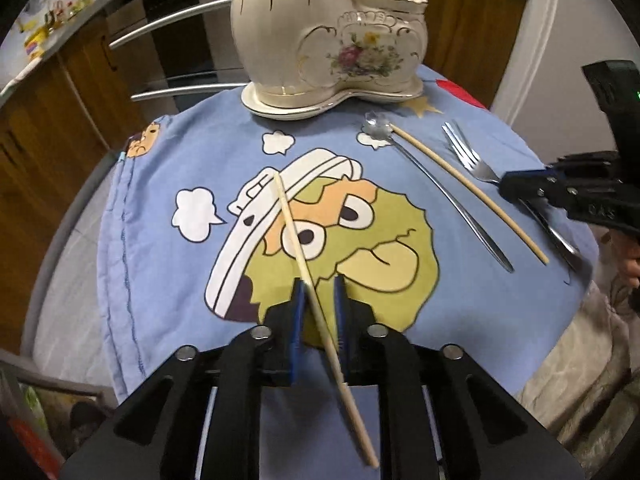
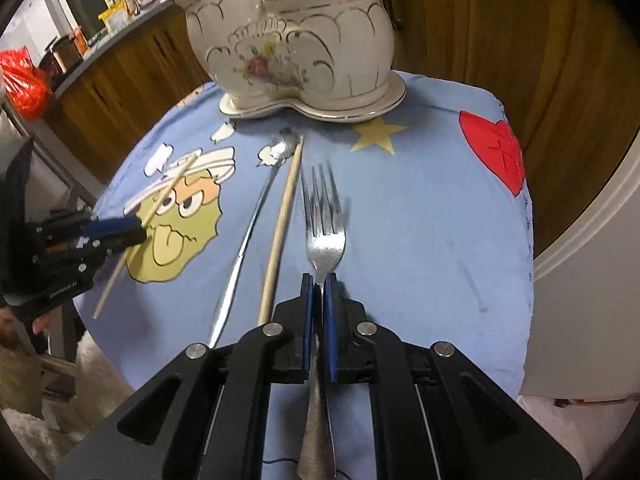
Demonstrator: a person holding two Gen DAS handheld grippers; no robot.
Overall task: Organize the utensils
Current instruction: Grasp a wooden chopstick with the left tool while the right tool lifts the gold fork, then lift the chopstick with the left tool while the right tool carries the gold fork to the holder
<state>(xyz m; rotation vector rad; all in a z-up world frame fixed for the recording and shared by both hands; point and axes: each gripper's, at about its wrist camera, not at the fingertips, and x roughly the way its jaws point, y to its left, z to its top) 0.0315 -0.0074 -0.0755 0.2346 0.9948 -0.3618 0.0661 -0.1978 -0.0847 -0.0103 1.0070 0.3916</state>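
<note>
Your right gripper (image 2: 319, 284) has its jaws clamped on the fork (image 2: 325, 236) at the neck, tines pointing straight ahead toward the ceramic holder (image 2: 288, 52) at the counter's far edge. Your left gripper (image 1: 318, 286) has its jaws drawn in around a chopstick (image 1: 308, 276), which crosses them on a slant, its tip angled up and left. Full contact on both sides can't be confirmed. Both long axes run roughly toward the holder, with the right gripper seemingly nearer. The second chopstick (image 2: 282, 220) and spoon (image 2: 248, 236) lie side by side between the two grippers. Only the right wrist view shows the left chopstick's tail hanging free behind its jaws.
</note>
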